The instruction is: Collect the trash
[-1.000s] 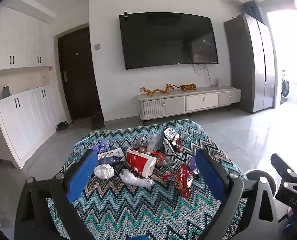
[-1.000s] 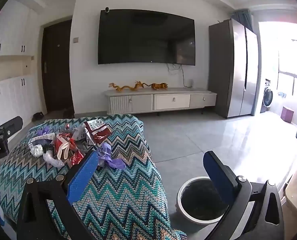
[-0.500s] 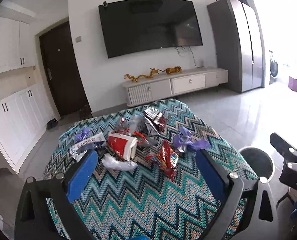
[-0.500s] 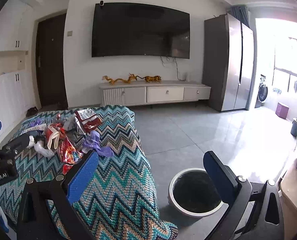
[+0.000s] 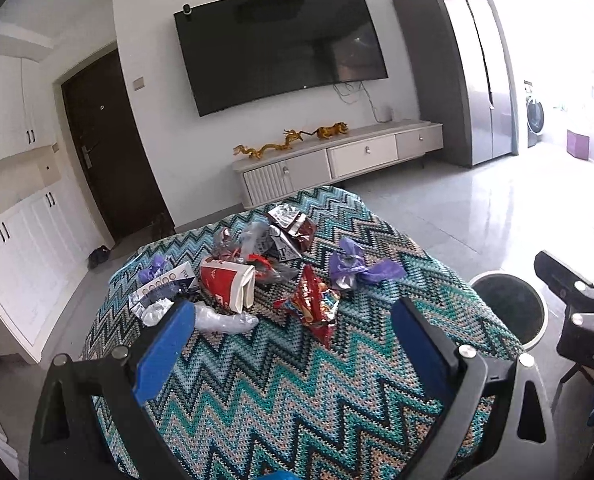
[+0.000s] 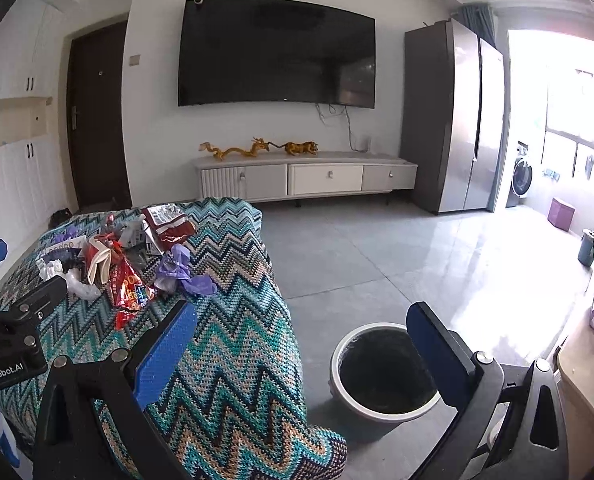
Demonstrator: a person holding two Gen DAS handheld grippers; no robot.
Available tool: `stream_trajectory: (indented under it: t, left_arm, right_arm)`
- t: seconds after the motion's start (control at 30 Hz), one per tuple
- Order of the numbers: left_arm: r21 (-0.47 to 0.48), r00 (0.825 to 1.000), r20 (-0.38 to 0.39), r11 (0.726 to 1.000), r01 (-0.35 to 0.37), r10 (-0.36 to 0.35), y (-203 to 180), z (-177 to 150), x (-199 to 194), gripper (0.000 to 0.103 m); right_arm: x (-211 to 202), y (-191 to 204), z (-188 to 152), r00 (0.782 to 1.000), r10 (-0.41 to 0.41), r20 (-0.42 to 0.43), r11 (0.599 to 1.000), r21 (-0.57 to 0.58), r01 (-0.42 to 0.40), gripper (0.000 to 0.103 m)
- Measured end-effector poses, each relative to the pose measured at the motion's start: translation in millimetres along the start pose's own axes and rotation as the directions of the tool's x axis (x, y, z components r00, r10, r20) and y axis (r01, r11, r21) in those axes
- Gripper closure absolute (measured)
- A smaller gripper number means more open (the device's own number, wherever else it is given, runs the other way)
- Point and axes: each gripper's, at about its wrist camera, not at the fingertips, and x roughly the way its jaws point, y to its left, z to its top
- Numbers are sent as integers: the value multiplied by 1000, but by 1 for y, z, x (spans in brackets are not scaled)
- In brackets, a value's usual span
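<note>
A heap of trash lies on a table under a zigzag cloth: a red paper cup, a red snack bag, a purple wrapper, a clear plastic piece and foil packs. My left gripper is open and empty, just short of the heap. My right gripper is open and empty, between the table's right edge and the round bin on the floor. The heap also shows in the right wrist view.
The bin stands on the grey tile floor right of the table. A TV cabinet with gold figurines, a wall TV and a tall fridge stand at the far wall. A wooden surface is at the right.
The left gripper's view has tilted and moved in, so the heap sits lower and nearer between the fingers. The right gripper has shifted slightly towards the bin. Both stay open.
</note>
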Motion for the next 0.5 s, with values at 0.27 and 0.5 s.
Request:
stream_trajectory:
  t: [0.27, 0.5]
  left_arm:
    - [28, 1000, 18, 1000, 0, -1, -10, 1, -4, 4]
    - [41, 1000, 25, 999, -9, 8, -13, 1, -5, 4]
  right_arm:
    - [0, -8, -5, 1000, -17, -11, 1000, 9, 17, 0]
    - [1, -10, -6, 1000, -16, -15, 1000, 11, 16, 0]
